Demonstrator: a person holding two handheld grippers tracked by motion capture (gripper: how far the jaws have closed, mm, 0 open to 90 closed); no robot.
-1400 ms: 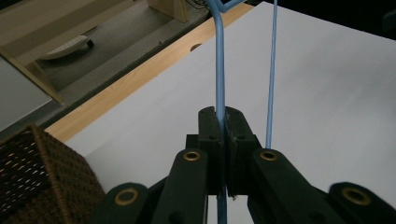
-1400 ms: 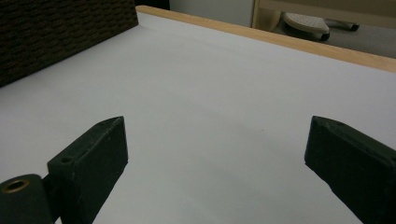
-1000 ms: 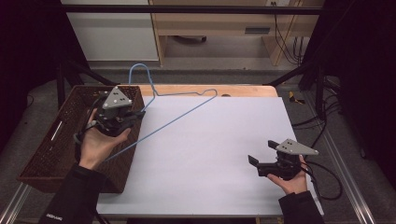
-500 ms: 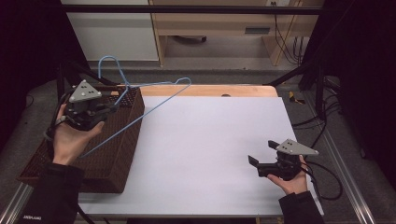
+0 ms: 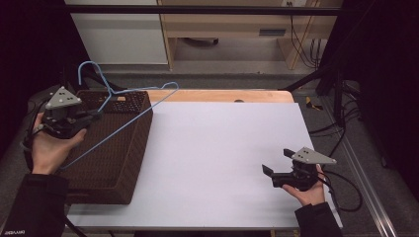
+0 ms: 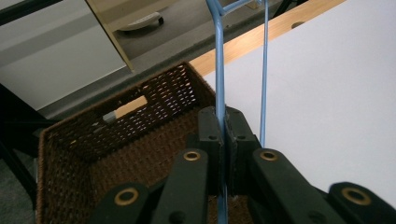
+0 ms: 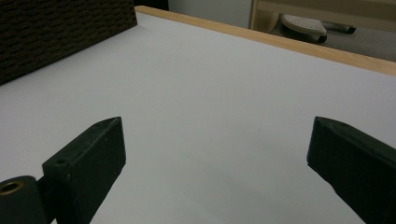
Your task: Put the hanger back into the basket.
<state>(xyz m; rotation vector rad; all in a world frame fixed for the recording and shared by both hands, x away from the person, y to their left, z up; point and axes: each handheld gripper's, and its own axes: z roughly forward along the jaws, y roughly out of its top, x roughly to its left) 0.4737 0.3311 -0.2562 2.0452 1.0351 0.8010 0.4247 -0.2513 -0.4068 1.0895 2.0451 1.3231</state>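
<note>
A light-blue wire hanger (image 5: 126,123) slants over the brown wicker basket (image 5: 113,168) at the table's left edge, its hook up and away from me. My left gripper (image 5: 94,117) is shut on one of its wires above the basket's left side. The left gripper view shows the jaws closed (image 6: 223,122) on the blue wire (image 6: 218,56), with a second wire running just to its right and the basket's inside (image 6: 154,107) below. My right gripper (image 5: 276,162) is held low over the white tabletop at the front right, open, with nothing between its fingers (image 7: 215,149).
The white tabletop (image 5: 222,143) stretches between the basket and my right gripper, with a wooden strip (image 5: 222,95) along its far edge. The basket's dark outer wall (image 7: 60,32) appears at the upper left of the right gripper view. Shelving and cables stand beyond the table.
My left gripper has carried the hanger leftward, from the basket's right rim to above its left side. The right gripper has stayed where it was, open.
</note>
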